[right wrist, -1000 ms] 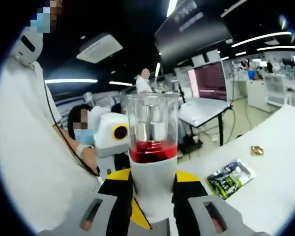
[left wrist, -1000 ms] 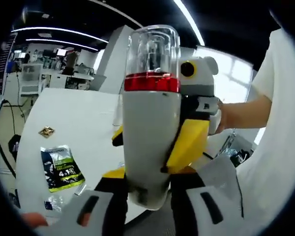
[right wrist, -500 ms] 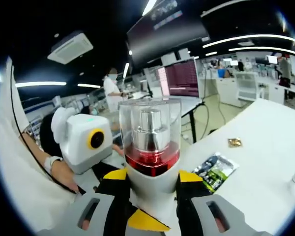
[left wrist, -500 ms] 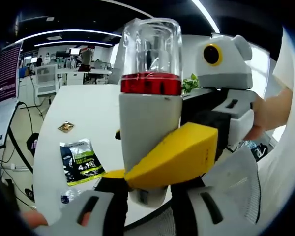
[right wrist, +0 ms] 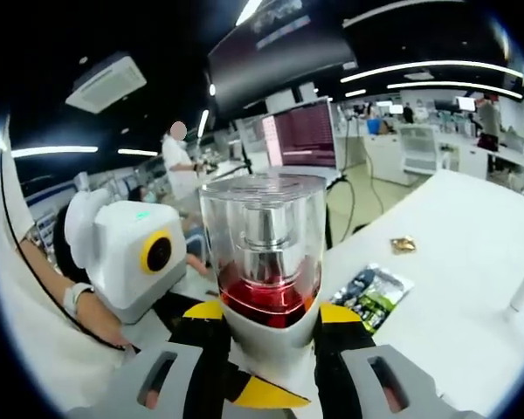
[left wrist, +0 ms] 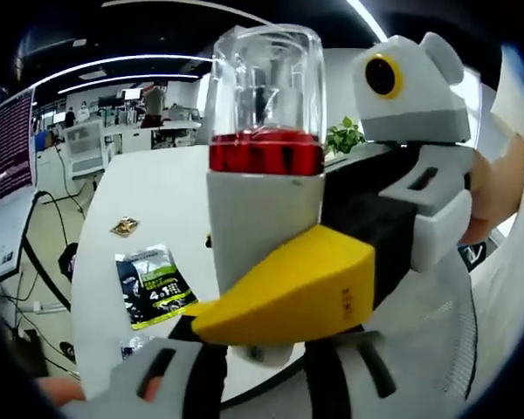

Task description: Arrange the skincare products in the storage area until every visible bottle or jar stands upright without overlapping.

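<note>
Office behind, white surface [left wrist: 148,201] below; both tongs, left [left wrist: 262,371] and right [right wrist: 271,384], clamped on one pump bottle [left wrist: 264,227], lifted upright off the surface, likely for handover or steadying.

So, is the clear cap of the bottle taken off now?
No, the clear cap sits on the bottle, over the pump and the red band, in the right gripper view.
</note>
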Available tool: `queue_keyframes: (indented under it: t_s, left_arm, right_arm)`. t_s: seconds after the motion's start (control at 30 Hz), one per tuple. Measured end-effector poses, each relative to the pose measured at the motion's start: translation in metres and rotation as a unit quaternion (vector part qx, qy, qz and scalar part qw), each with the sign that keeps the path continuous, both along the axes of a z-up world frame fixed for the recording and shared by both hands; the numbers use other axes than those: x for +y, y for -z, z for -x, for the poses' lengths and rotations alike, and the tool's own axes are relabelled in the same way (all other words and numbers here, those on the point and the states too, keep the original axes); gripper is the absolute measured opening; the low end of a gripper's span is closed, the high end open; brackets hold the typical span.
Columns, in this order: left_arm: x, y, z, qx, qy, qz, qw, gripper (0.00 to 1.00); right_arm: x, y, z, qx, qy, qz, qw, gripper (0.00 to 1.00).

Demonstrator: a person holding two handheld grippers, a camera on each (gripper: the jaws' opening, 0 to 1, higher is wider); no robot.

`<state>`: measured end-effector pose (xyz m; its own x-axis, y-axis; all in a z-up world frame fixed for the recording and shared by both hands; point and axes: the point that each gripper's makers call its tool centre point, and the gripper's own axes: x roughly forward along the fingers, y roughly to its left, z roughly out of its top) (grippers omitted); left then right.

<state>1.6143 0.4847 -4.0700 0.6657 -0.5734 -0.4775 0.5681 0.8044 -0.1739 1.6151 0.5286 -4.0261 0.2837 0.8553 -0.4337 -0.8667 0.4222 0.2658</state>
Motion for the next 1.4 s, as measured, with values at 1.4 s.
queue_keyframes:
  t_s: [1.4]
  left_arm:
    - [0.011, 0.008, -0.003, 0.042, -0.035, 0.02, 0.9983, 0.27]
  right_arm:
    - [0.018, 0.002, 0.005, -0.027, 0.022, 0.005, 0.9994, 0.49]
